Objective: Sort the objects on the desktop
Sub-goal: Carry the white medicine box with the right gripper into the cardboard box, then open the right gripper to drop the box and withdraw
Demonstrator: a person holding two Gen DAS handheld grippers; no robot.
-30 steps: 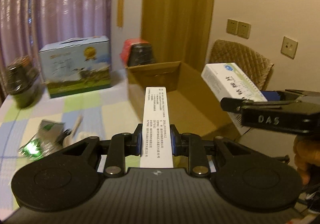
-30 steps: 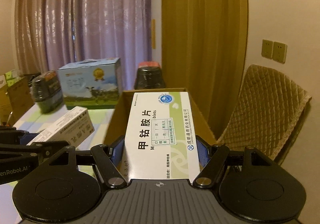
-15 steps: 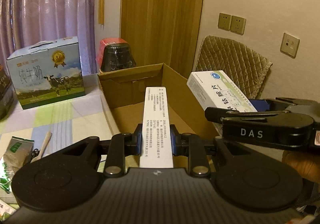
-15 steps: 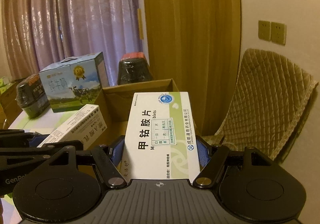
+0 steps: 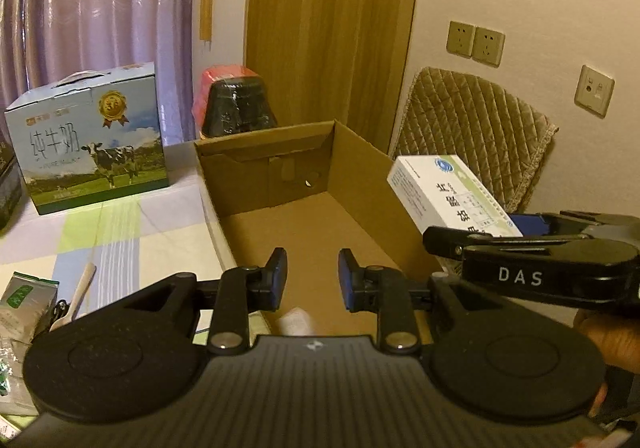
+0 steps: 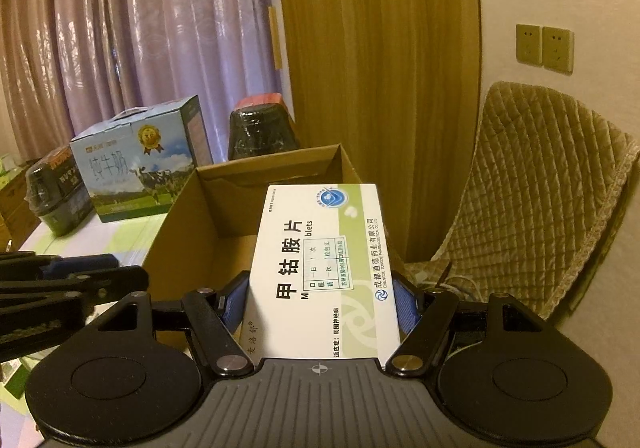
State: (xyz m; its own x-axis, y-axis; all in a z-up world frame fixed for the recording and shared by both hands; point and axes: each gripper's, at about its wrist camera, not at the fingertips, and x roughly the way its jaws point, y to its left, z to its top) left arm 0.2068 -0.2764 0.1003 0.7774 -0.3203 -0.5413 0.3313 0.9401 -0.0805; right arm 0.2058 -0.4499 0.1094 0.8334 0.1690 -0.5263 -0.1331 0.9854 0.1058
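Note:
An open brown cardboard box (image 5: 360, 183) stands on the checked tablecloth. My left gripper (image 5: 312, 276) is open and empty above the box's near end. A blurred white box (image 5: 296, 322) shows just below its fingers, inside the cardboard box. My right gripper (image 6: 320, 300) is shut on a white and green medicine box (image 6: 320, 268) and holds it above the right side of the cardboard box (image 6: 224, 215). That medicine box also shows in the left wrist view (image 5: 448, 191).
A blue milk carton (image 5: 88, 139) and a black wrapped tub with a red lid (image 5: 236, 107) stand behind the box. A green packet (image 5: 24, 296) and a spoon (image 5: 80, 288) lie at left. A quilted chair (image 6: 528, 207) stands at right.
My left gripper has opened and let go of the narrow white box, which has dropped into the cardboard box. My right gripper has kept its hold.

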